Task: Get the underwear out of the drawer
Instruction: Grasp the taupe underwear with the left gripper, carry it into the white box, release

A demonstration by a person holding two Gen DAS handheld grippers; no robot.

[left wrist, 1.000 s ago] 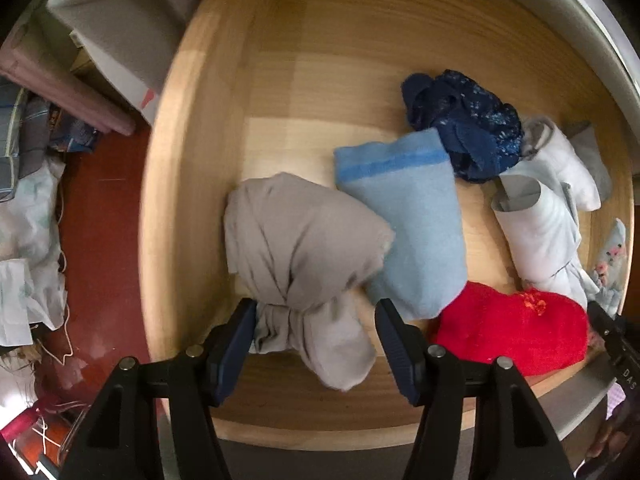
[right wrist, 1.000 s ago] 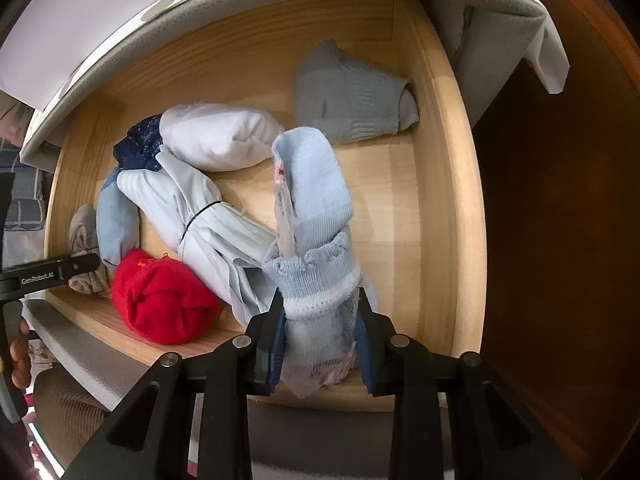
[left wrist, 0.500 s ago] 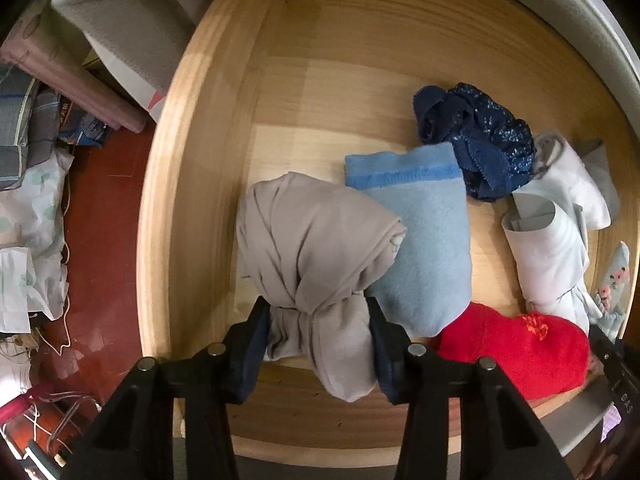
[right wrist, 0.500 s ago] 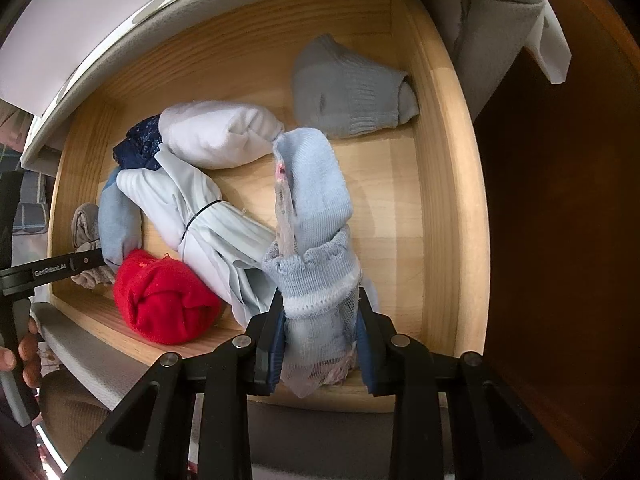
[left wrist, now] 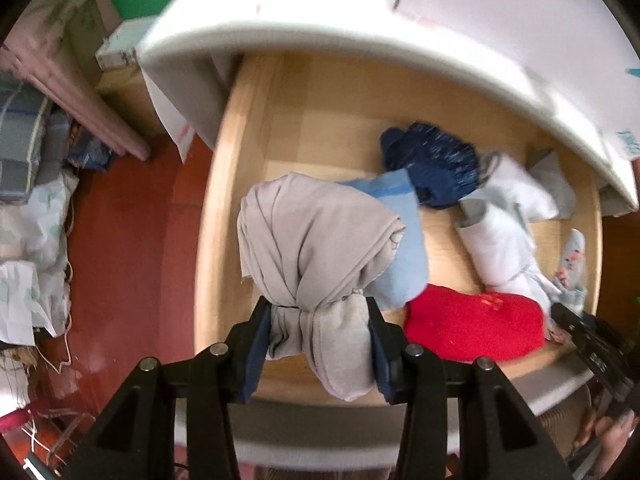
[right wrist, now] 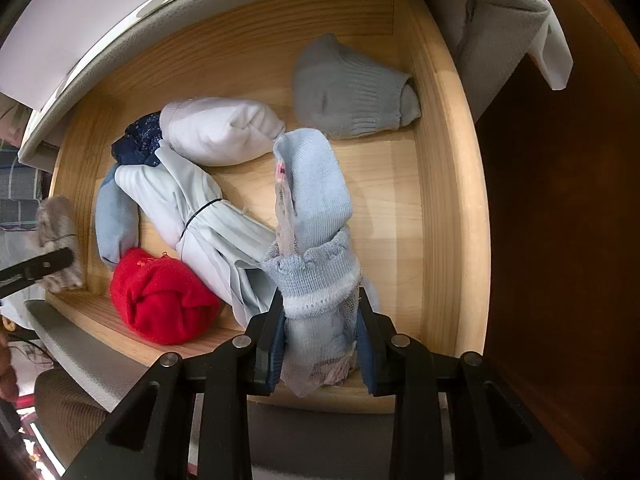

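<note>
At six o'clock above the wooden drawer (left wrist: 224,216), the left gripper (left wrist: 318,344) pinches a soft, knotted beige underwear bundle (left wrist: 312,248); the right gripper (right wrist: 320,332) clamps a ribbed pale-blue sock roll (right wrist: 316,216).

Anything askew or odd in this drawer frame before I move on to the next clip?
Nothing is spilled or damaged. The drawer holds loose, unsorted bundles: a grey sock pair lies alone at the back, the rest crowd one side. Each hand-held gripper grips a bundle, the left beige cloth, the right a pale blue sock roll.
</note>
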